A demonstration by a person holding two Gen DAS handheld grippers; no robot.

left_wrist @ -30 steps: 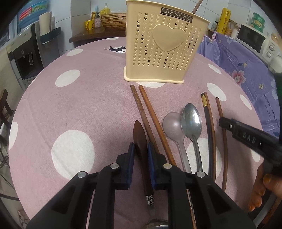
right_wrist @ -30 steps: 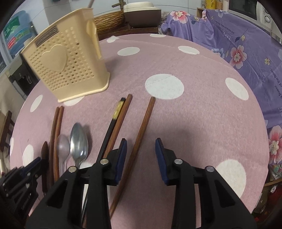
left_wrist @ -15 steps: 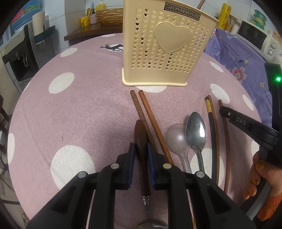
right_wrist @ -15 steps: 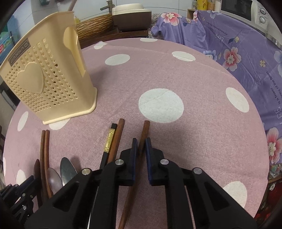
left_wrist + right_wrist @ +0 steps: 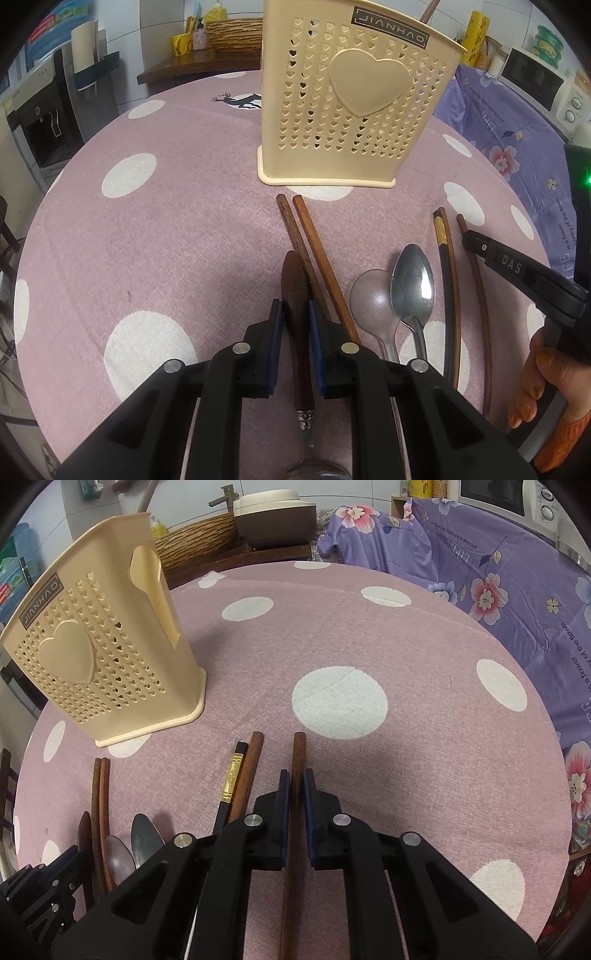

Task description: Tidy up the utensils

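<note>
A cream perforated utensil holder (image 5: 354, 96) with a heart stands upright on the pink dotted table (image 5: 166, 229); it also shows in the right wrist view (image 5: 92, 664). My left gripper (image 5: 295, 314) is shut on the dark wooden handle of a spoon (image 5: 293, 288). Beside it lie two brown chopsticks (image 5: 314, 251), a grey spoon (image 5: 373, 306), a steel spoon (image 5: 413, 284) and a black chopstick with a gold band (image 5: 443, 258). My right gripper (image 5: 294, 786) is shut on a single brown chopstick (image 5: 298, 749), right of the black-and-gold chopstick (image 5: 232, 779).
A purple floral cloth (image 5: 498, 576) covers a surface to the right, with a microwave (image 5: 535, 81) on it. A wicker basket (image 5: 232, 35) and a rice cooker (image 5: 275, 517) stand on a shelf behind the table. A water dispenser (image 5: 40, 114) stands at the left.
My right gripper has closed from wide open onto the single brown chopstick. Both grippers have moved forward, nearer the holder. My left gripper stays shut on the spoon handle.
</note>
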